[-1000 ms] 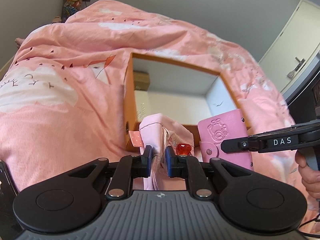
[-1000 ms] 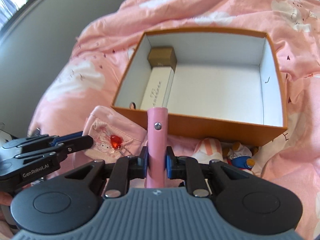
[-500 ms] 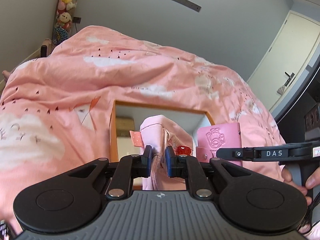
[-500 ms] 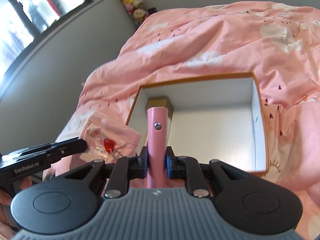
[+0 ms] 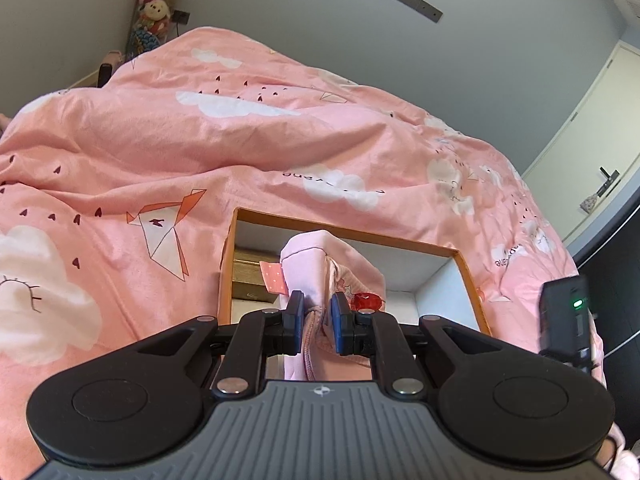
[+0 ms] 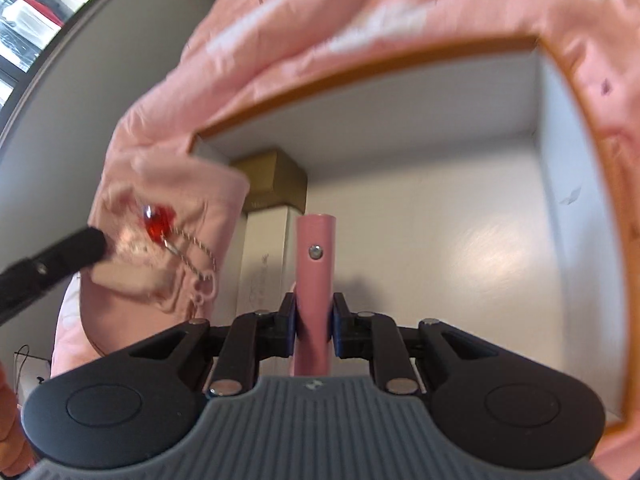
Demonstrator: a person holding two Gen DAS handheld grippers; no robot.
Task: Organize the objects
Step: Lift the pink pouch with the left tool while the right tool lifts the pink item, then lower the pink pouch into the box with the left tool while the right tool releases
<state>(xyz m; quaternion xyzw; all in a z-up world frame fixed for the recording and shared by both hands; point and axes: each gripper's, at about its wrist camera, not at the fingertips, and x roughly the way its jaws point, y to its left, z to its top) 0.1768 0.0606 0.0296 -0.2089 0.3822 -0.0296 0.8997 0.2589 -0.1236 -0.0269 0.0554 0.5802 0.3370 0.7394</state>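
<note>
orange-rimmed white cardboard box [image 6: 460, 216] mostly open inside, right gripper [image 6: 314, 316] clamped on pink leather wallet [image 6: 315, 280] pointing forward, left gripper [image 5: 316, 318] pinching pink fabric pouch [image 5: 320, 268]

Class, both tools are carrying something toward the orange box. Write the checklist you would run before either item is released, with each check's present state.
1. Left tool clamps the pink pouch: ok.
2. Right tool clamps the pink wallet: ok.
3. Orange box is open at the top: ok.
4. Bare white floor lies ahead of the wallet: ok.
5. Wallet stands clear of the gold box and the white box: ok.
6. Pouch is fully over the box opening: cannot tell.
</note>
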